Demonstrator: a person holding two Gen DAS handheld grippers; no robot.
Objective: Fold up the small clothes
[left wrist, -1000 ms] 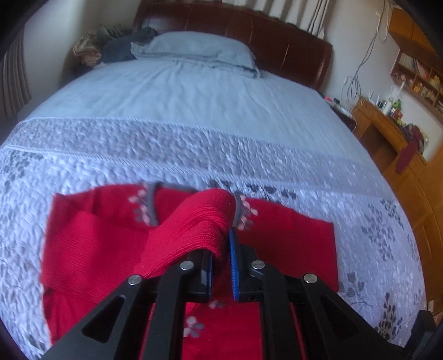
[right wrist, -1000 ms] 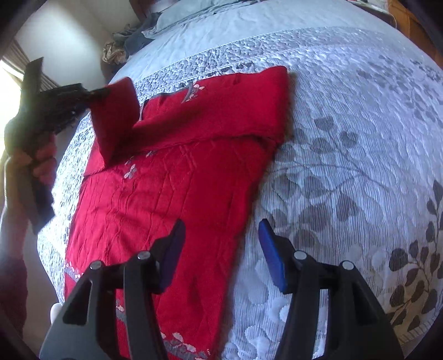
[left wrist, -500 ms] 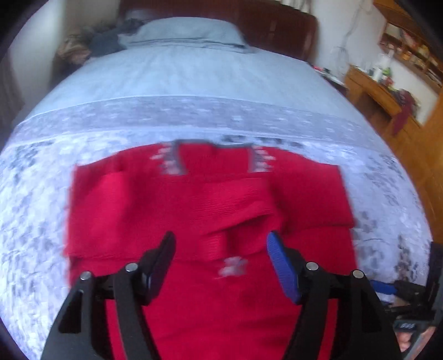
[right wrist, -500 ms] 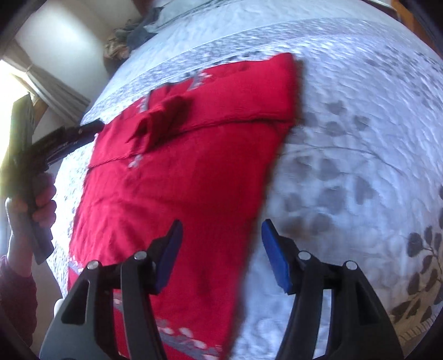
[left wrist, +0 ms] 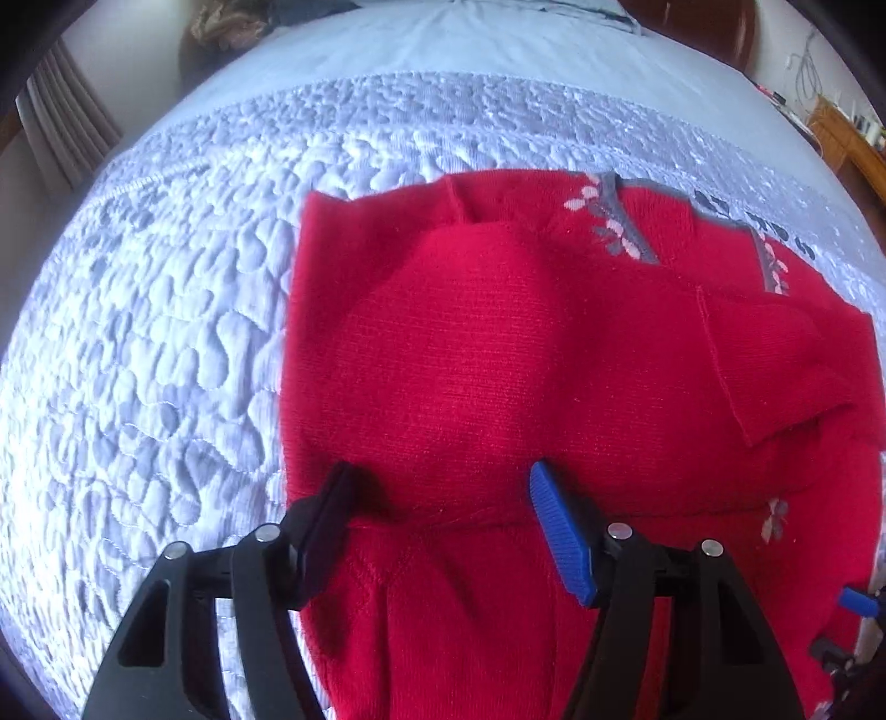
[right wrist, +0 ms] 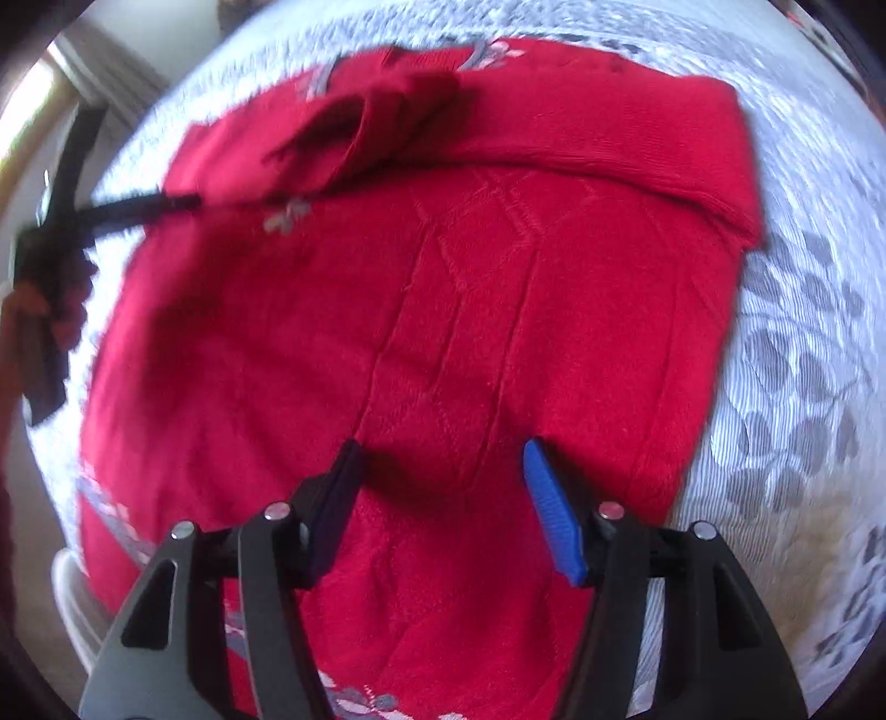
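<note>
A small red knit sweater (left wrist: 498, 354) with a grey flowered collar (left wrist: 614, 221) lies flat on the quilted bed, both sleeves folded in across its chest. My left gripper (left wrist: 437, 498) is open and empty, low over the sweater's left side near the folded sleeve. My right gripper (right wrist: 440, 476) is open and empty, hovering over the sweater's body (right wrist: 443, 310). In the right wrist view the left gripper (right wrist: 133, 210) shows at the sweater's far left edge.
The grey-white quilted bedspread (left wrist: 144, 354) surrounds the sweater, with leaf print (right wrist: 803, 354) at the right. A blue pillow and dark headboard (left wrist: 692, 22) stand at the bed's far end. A wooden dresser (left wrist: 847, 138) is at the right.
My left gripper let go of the red sleeve, opened, and moved down and left over the sweater. My right gripper moved left from the sweater's edge to over its body.
</note>
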